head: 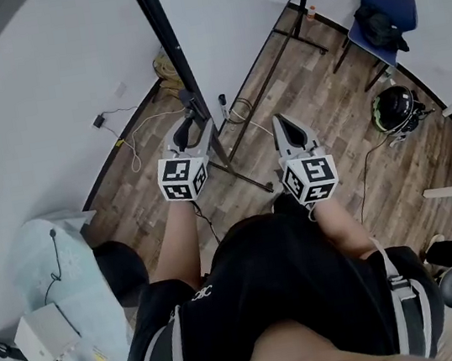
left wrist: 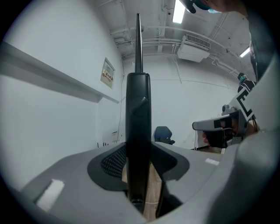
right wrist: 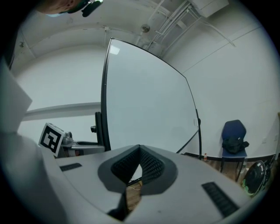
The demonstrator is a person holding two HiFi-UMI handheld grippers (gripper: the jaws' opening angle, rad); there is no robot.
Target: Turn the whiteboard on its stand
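The whiteboard (head: 220,10) stands on its stand in front of me, with its black side frame (head: 164,32) running up the middle of the head view. My left gripper (head: 191,121) is shut on that frame. In the left gripper view the black frame (left wrist: 139,100) rises between the jaws, and both pads lie against it. My right gripper (head: 281,121) hangs free to the right of the frame, shut, with nothing in it. In the right gripper view its jaws meet at the tip (right wrist: 139,148), and the white board face (right wrist: 148,96) fills the space beyond.
The stand's foot bar (head: 247,179) lies on the wood floor just ahead of me. A blue chair (head: 383,14) and a helmet (head: 393,106) sit at the right. Cables (head: 130,135) run along the wall at the left. A cloth-covered object (head: 52,262) is at my left side.
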